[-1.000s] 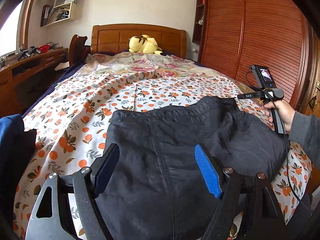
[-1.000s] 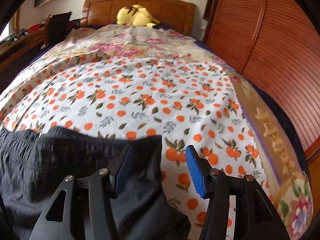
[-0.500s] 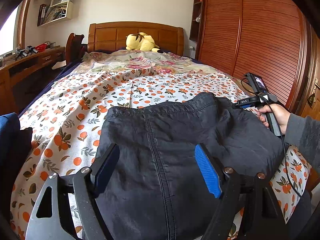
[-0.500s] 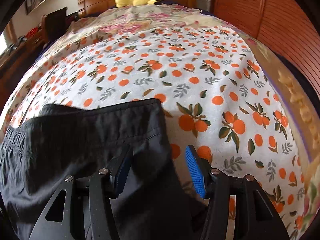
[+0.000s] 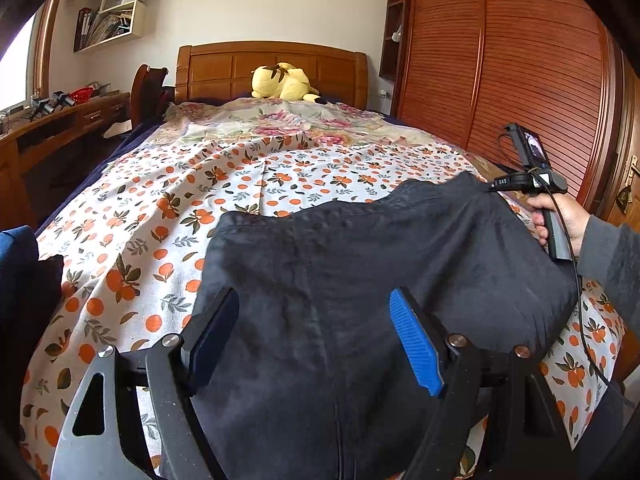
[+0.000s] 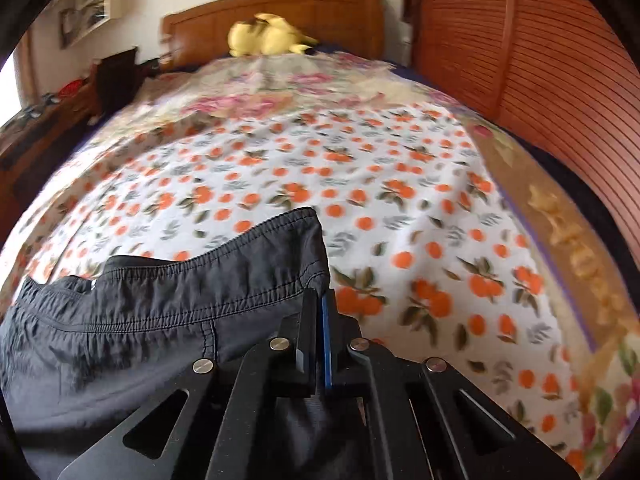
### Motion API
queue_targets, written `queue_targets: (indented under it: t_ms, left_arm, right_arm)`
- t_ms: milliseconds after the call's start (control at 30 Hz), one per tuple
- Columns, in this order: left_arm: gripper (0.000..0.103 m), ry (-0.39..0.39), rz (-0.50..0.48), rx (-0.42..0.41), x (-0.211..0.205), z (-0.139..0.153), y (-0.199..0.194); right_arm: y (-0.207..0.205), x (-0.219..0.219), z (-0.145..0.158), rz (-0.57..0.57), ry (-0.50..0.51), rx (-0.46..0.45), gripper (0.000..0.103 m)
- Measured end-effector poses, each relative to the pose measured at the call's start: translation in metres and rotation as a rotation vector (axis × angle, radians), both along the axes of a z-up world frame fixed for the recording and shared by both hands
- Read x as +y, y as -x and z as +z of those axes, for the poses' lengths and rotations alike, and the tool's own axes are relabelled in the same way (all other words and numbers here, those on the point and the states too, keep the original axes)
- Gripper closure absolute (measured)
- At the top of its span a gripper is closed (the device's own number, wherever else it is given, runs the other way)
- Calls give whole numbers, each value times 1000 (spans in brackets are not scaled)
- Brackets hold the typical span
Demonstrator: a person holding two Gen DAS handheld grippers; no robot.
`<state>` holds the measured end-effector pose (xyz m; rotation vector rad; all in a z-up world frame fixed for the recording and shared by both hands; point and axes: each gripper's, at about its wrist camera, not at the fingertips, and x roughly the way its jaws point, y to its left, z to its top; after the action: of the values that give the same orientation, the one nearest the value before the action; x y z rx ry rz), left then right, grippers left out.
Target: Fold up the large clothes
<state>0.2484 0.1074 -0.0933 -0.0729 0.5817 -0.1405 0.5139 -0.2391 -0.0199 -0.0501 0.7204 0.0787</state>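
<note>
Black trousers (image 5: pixel 340 280) lie spread on the orange-print bedsheet (image 5: pixel 160 220), their elastic waistband toward the headboard. My left gripper (image 5: pixel 312 304) hovers open over the middle of the fabric, touching nothing. In the right wrist view my right gripper (image 6: pixel 320 296) is shut on the right corner of the trousers' (image 6: pixel 160 320) waistband. The left wrist view shows that same right gripper (image 5: pixel 496 186), held by a hand in a grey sleeve, pulling the corner up and to the right.
A yellow plush toy (image 5: pixel 282 84) sits by the wooden headboard (image 5: pixel 272 68). Slatted wardrobe doors (image 5: pixel 520 80) run along the right side of the bed. A wooden desk (image 5: pixel 60 128) stands at the left, and a blue cloth (image 5: pixel 16 264) lies at the near left edge.
My right gripper moved onto the waistband's right corner and shut on it, and that corner now rises off the sheet. The left gripper stayed open in place.
</note>
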Motion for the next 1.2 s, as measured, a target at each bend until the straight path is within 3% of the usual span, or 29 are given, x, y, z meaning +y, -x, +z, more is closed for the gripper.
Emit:
queue_targets:
  t_ms: [133, 233, 267, 400, 500, 733, 1000, 1067, 1200]
  left_arm:
    - [24, 12, 14, -4, 7, 2, 1]
    - [24, 19, 24, -6, 12, 3, 3]
    - [24, 20, 27, -7, 14, 3, 4]
    - [24, 20, 36, -11, 19, 4, 6]
    - [24, 19, 45, -15, 23, 5, 8]
    - [24, 19, 61, -19, 32, 4, 13]
    - [24, 30, 82, -14, 46, 1, 16]
    - [24, 32, 84, -15, 49, 1, 16]
    - [24, 35, 85, -13, 51, -1, 15]
  right_arm:
    - [-3, 7, -4, -4, 17, 23, 99]
    - [8, 26, 6, -19, 75, -25, 87]
    - [10, 31, 10, 3, 66, -38, 84]
    - [28, 71, 22, 126, 63, -69, 56]
    - [38, 112, 20, 244, 65, -58, 54]
    - [49, 201, -12, 495, 69, 27, 54]
    - [21, 235, -53, 507, 113, 141, 54]
    - [14, 242, -55, 520, 117, 154, 59]
    - [12, 253, -59, 552, 168, 139, 86]
